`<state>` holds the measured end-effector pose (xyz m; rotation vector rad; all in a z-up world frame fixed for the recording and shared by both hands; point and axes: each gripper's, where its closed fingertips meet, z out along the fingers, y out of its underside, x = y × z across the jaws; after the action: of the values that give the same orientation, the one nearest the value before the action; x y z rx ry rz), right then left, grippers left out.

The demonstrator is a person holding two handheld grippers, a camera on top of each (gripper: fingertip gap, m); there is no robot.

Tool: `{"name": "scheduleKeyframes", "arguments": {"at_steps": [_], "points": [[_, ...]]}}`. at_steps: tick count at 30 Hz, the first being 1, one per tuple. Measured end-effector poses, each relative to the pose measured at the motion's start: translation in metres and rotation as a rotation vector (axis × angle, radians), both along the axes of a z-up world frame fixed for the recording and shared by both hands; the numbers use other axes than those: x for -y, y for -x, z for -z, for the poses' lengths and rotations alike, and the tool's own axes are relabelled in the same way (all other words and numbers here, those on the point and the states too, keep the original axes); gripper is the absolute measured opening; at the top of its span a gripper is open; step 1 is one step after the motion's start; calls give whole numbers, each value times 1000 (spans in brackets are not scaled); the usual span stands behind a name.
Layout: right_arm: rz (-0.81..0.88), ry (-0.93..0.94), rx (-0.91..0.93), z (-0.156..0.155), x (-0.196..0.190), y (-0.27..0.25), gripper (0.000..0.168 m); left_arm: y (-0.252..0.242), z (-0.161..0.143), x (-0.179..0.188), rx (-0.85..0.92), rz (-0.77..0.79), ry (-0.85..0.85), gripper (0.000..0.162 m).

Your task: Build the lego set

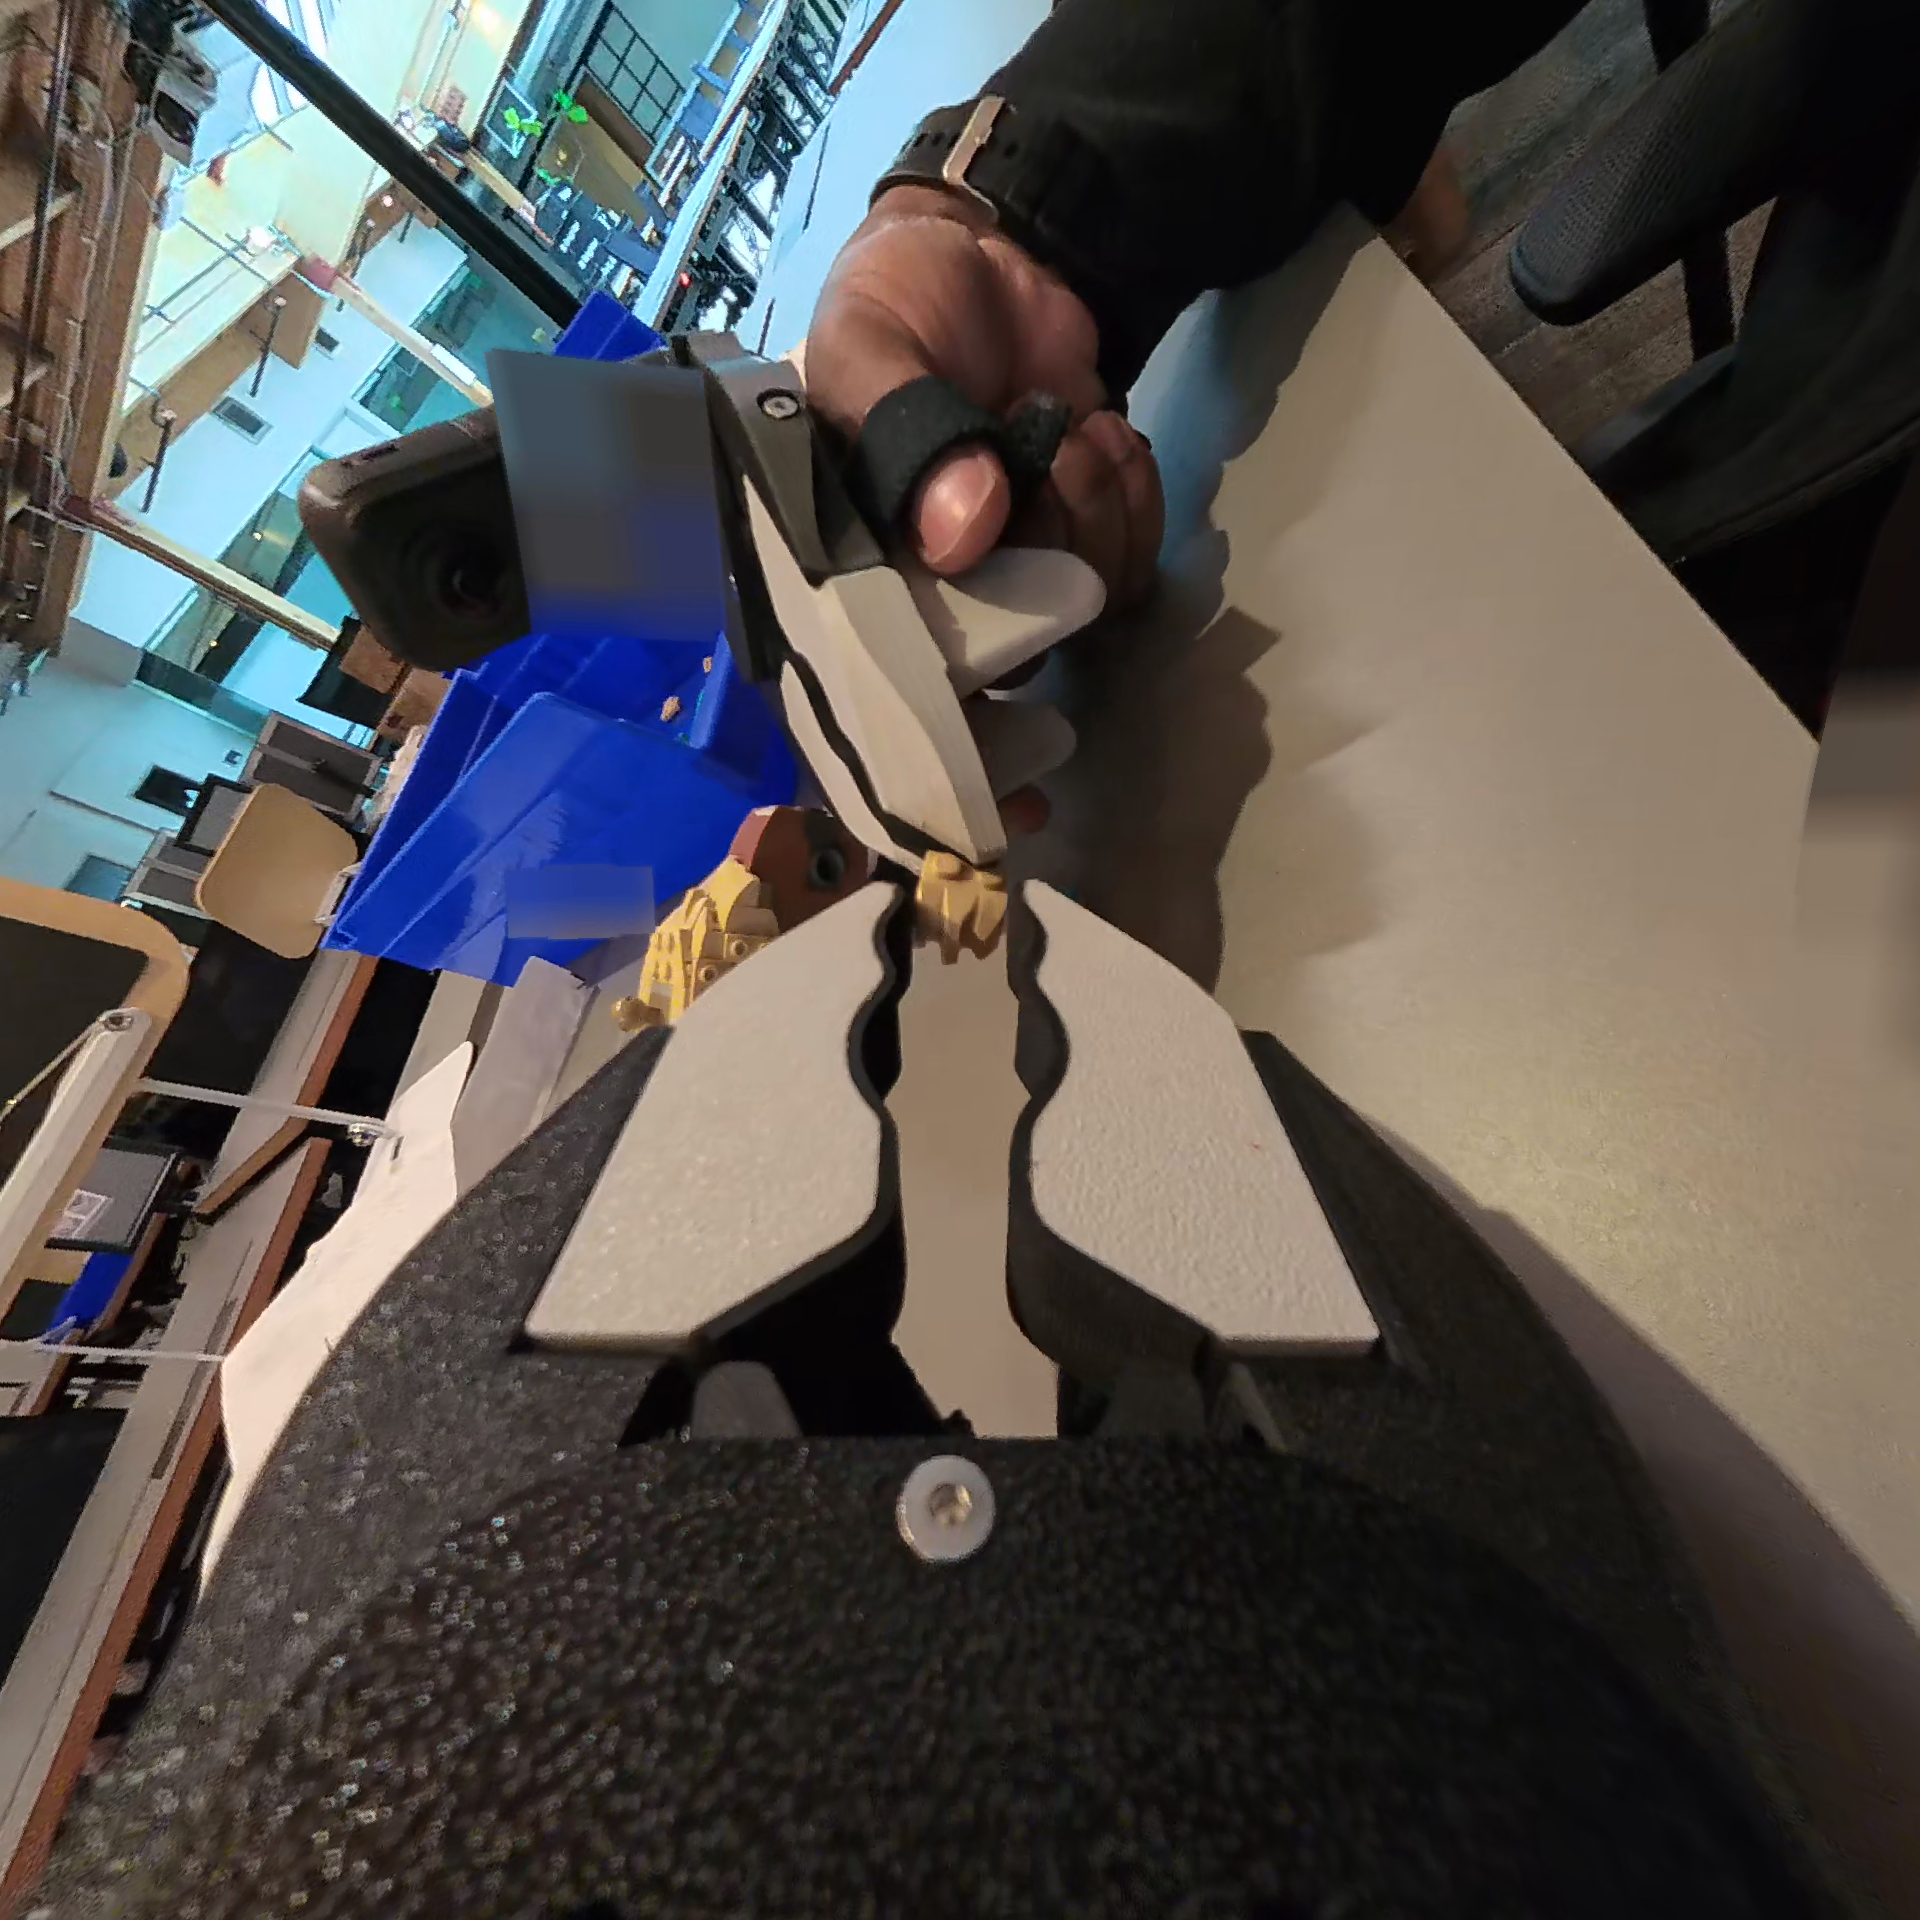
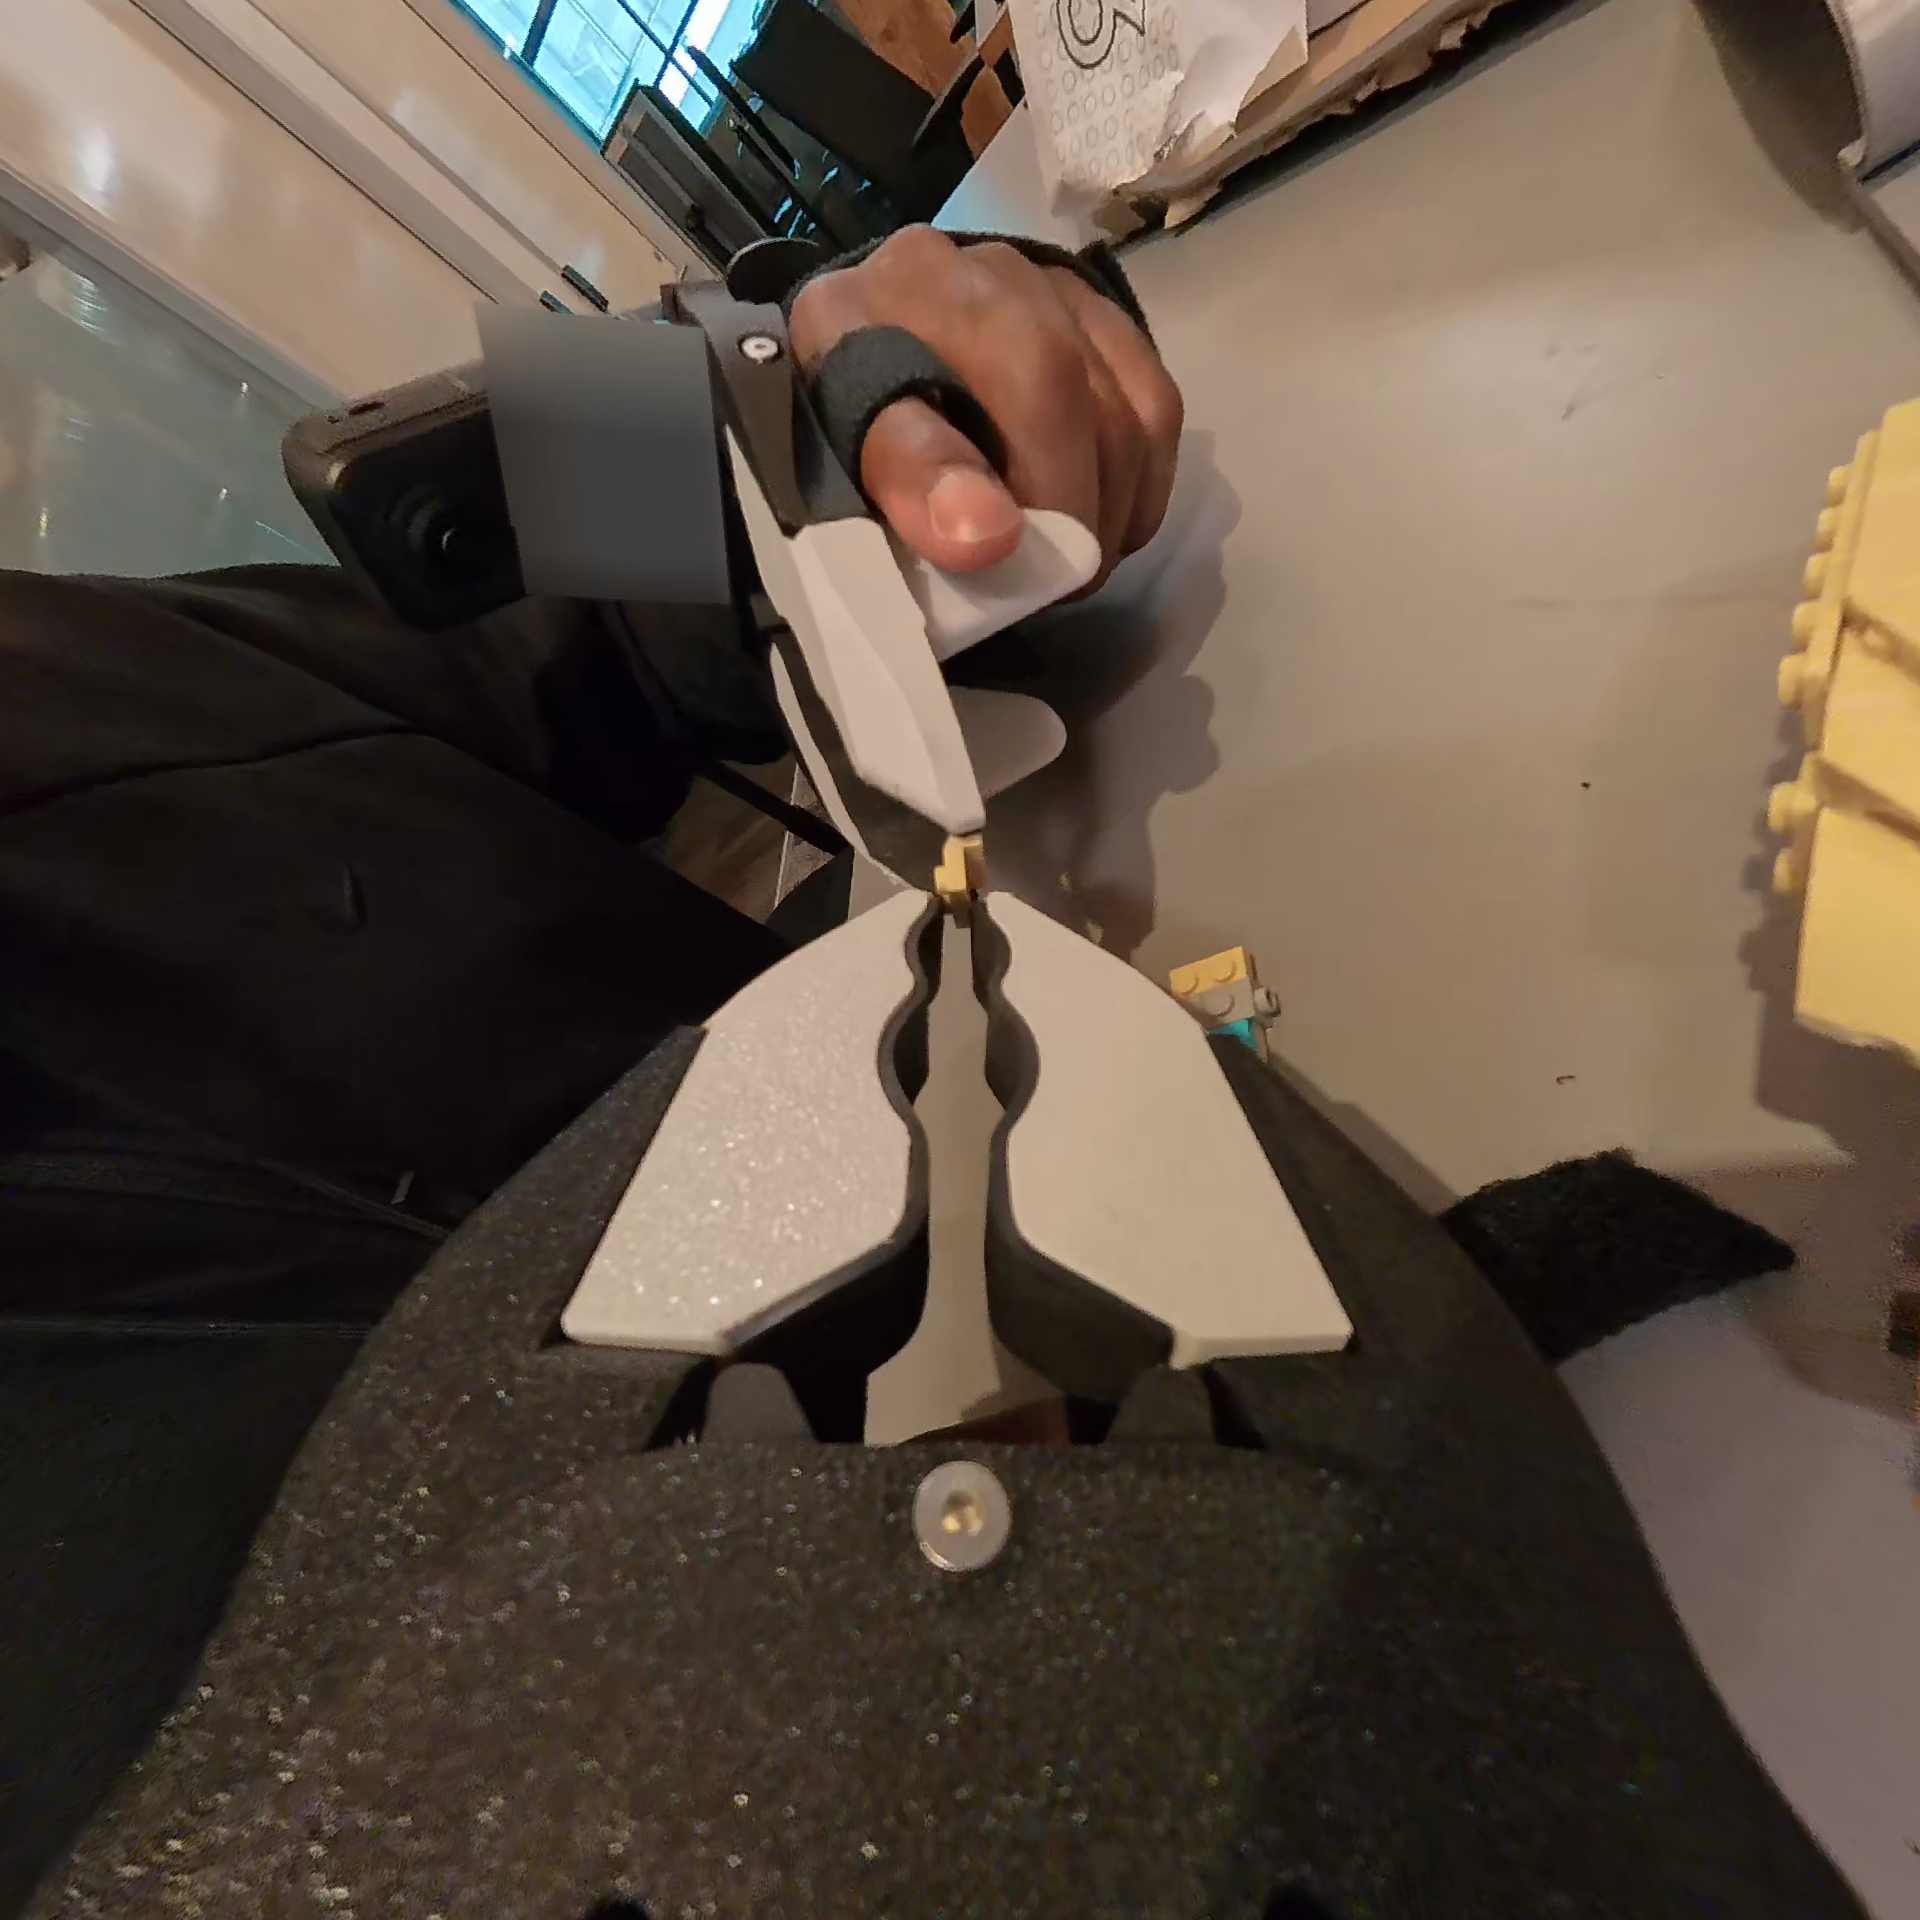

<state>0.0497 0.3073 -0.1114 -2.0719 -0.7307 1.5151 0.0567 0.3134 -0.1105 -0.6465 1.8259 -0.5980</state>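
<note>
Here, a small tan knobbly plastic lego piece [image 1: 961,906] sits at the centre of both views, held above the matte off-white table [image 1: 1507,831]. It is irregular in outline, with studs and notches, and has a dull golden sheen.

In the left wrist view, the left gripper [image 1: 961,914] has smooth grey plastic fingers with wavy black rubber inner edges, set in a grainy black body. Its jaws stand a little apart with the piece between the tips; whether both tips press it I cannot tell. The right gripper [image 1: 971,847] comes down from above, its tips together on the top of the same piece, a hand [image 1: 966,343] with a black fabric strap around the handle.

In the right wrist view, the right gripper [image 2: 958,909] has its tips clamped on the narrow tan piece [image 2: 958,873], and the left gripper [image 2: 961,831] meets it from above.

Farther out, a tan studded lego build [image 1: 707,951] and a brown rounded piece [image 1: 800,857] lie left of centre, glossy blue plastic bins [image 1: 561,790] behind them. In the right wrist view, a large pale yellow studded brick structure [image 2: 1860,748] fills the right edge, and a small yellow, grey and teal brick cluster [image 2: 1231,992] lies right of centre.
</note>
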Motion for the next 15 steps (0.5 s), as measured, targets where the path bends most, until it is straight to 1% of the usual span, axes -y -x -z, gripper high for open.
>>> {"name": "scheduleKeyframes", "arguments": {"at_steps": [3, 5, 7, 10, 11, 13, 15], "points": [[4, -4, 12, 2, 0, 0, 5, 0, 2, -1, -24, -1, 3, 16], [5, -40, 42, 4, 0, 0, 5, 0, 6, -1, -75, -5, 65, 16], [28, -117, 90, 5, -3, -4, 14, 1, 10, -6, -124, -39, 149, 16], [89, -288, 294, 17, -12, -24, 16, 5, 26, -19, -271, -129, 296, 16], [89, -326, 373, 23, -13, -30, 19, 6, 30, -20, -318, -135, 354, 16], [82, -369, 505, 35, -13, -38, 23, 7, 35, -19, -383, -146, 457, 16], [64, -388, 583, 44, -11, -38, 25, 5, 36, -17, -420, -133, 522, 16]]}}
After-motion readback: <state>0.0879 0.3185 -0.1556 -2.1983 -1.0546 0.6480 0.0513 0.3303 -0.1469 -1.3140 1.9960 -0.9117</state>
